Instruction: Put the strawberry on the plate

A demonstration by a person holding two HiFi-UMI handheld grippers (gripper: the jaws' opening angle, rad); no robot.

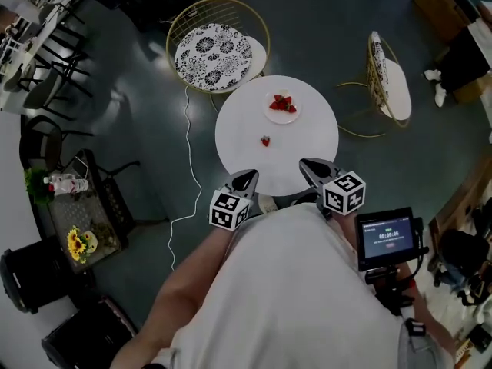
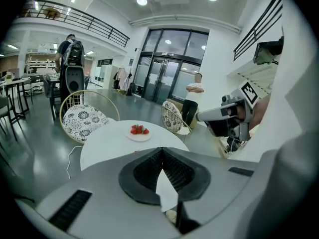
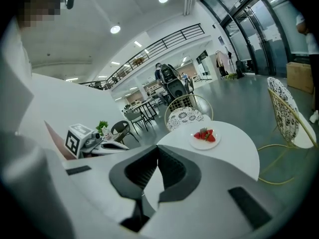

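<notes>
A round white table (image 1: 307, 156) stands beside a gold wire chair with a black-and-white patterned cushion (image 1: 213, 48). At the table's near edge, the left gripper (image 1: 246, 180) and right gripper (image 1: 310, 167) each have their jaws closed together, empty. A small white plate (image 1: 283, 118) near the far edge carries several strawberries (image 1: 282, 104). 1 loose red strawberry (image 1: 265, 141) lies on the bare tabletop between plate and grippers.
</notes>
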